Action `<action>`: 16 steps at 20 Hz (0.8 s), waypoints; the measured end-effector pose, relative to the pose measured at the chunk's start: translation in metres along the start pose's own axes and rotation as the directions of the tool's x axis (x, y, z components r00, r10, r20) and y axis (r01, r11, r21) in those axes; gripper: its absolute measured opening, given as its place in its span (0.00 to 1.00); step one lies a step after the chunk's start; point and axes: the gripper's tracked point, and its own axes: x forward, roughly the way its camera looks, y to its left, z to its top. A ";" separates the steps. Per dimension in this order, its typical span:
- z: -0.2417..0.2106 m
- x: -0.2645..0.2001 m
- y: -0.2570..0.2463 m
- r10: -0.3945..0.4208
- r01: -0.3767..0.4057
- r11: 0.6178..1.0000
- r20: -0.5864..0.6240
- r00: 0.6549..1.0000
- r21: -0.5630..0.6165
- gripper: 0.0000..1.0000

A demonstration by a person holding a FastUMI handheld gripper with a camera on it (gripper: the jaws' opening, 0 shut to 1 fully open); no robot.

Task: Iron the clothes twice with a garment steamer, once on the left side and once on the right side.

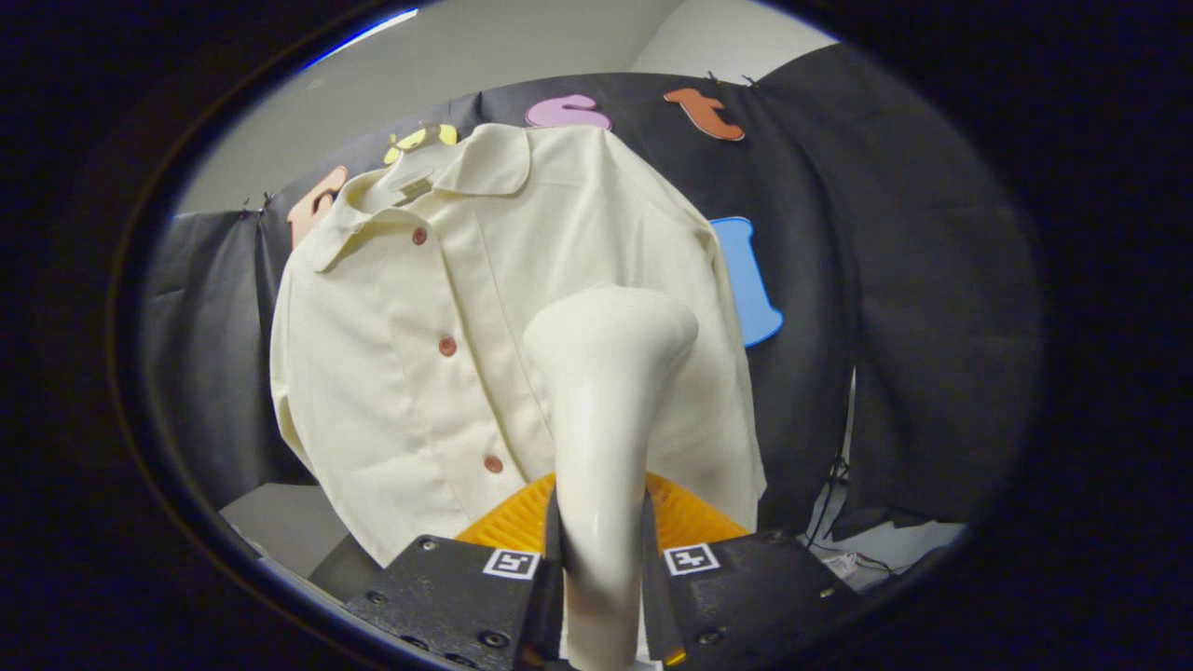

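While the tongs stand clamped on the handle of the garment steamer, both fingers press against its sides, one on each flank. The steamer's cream handle rises from between the fingers and widens into a rounded head. That head lies in front of the lower right half of the shirt, beside the button placket; whether it touches the cloth cannot be told. The shirt, pale cream with a spread collar, hangs on a hanger against the booth's black cloth wall. Three reddish-brown buttons run down its front, left of the steamer's head. Behind the steamer's handle, at the shirt's hem, sits a ribbed orange object, just beyond the fingers; its kind cannot be made out. Right of the shirt's hem, thin cables hang beside the cloth wall. Below the shirt's left edge lies a pale flat surface.
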 end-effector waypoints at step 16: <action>-0.126 -0.011 -0.050 0.035 -0.031 0.999 -0.117 0.993 0.034 0.34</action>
